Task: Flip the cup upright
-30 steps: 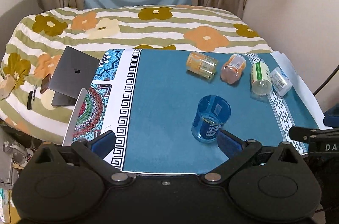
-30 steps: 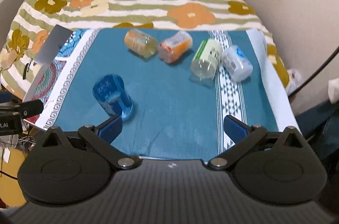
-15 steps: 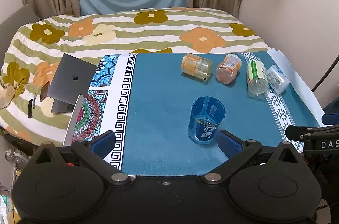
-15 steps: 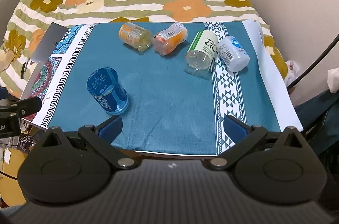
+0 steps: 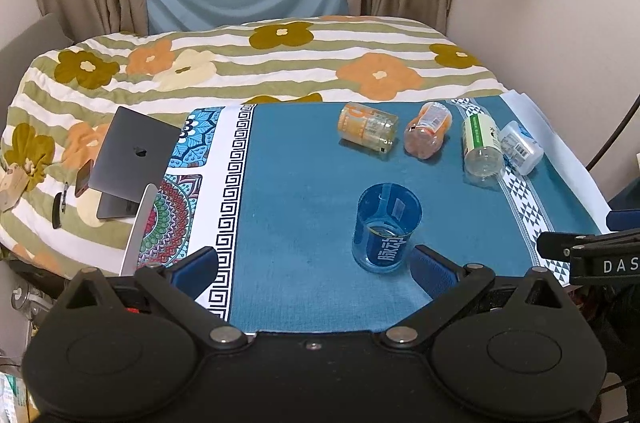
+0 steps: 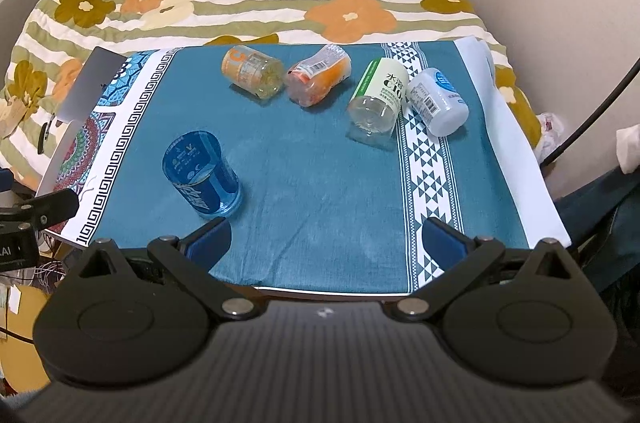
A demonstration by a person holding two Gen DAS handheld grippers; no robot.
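Left gripper (image 5: 312,265): my jaws stand wide apart, holding nothing, blue pads facing each other.
Right gripper (image 6: 326,237): my jaws are spread just as wide, nothing between them.
Pose: both point forward and slightly down, side by side.
Cross view: each gripper's black edge shows in the other's camera.

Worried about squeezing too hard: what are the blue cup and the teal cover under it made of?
Blue cup: seemingly thin clear plastic, glossy; the cloth shows through its wall. Teal cover: woven fabric, matte, with faint weave and creases.
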